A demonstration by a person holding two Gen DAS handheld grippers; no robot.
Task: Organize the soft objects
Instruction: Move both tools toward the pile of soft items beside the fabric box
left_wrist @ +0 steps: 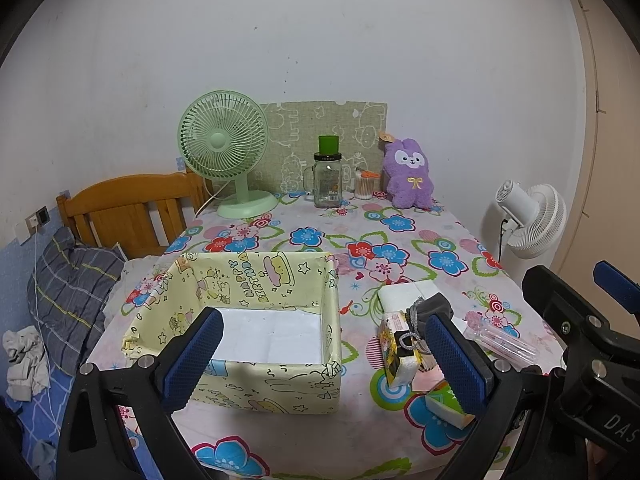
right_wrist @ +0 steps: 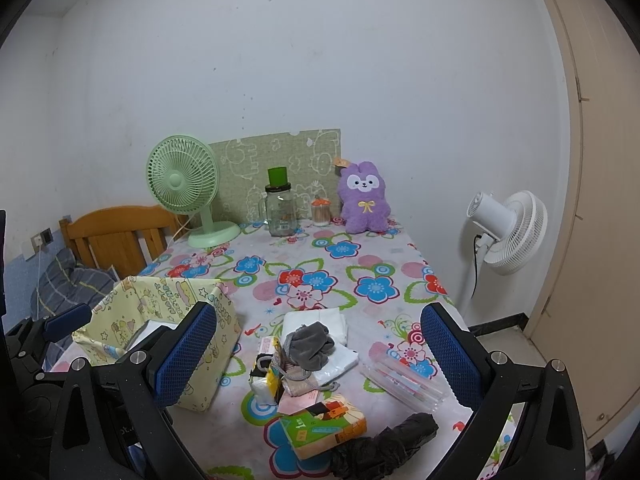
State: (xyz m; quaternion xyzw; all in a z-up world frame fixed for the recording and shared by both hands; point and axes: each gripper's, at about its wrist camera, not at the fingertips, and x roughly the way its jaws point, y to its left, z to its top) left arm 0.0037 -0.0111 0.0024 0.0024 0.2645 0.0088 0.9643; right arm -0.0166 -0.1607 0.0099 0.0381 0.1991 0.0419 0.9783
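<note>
A yellow cartoon-print box [left_wrist: 256, 332] stands open on the flowered table, with only a white sheet on its bottom; it also shows in the right wrist view [right_wrist: 176, 320]. Right of it lies a pile: a grey drawstring pouch [right_wrist: 310, 346], white folded tissue packs [right_wrist: 320, 322], a yellow tissue pack [right_wrist: 266, 378], a green-orange tissue pack [right_wrist: 324, 426] and a black crumpled bag [right_wrist: 384, 444]. My left gripper [left_wrist: 324, 364] is open above the box's near right corner. My right gripper [right_wrist: 320, 360] is open over the pile. Both are empty.
At the table's back stand a green desk fan [left_wrist: 224, 152], a glass jar with a green lid [left_wrist: 328, 176], a cotton-swab jar [left_wrist: 366, 186] and a purple plush [left_wrist: 408, 174]. A clear plastic tube pack [right_wrist: 404, 380] lies right of the pile. A white floor fan [right_wrist: 508, 236] stands on the right, a bed on the left.
</note>
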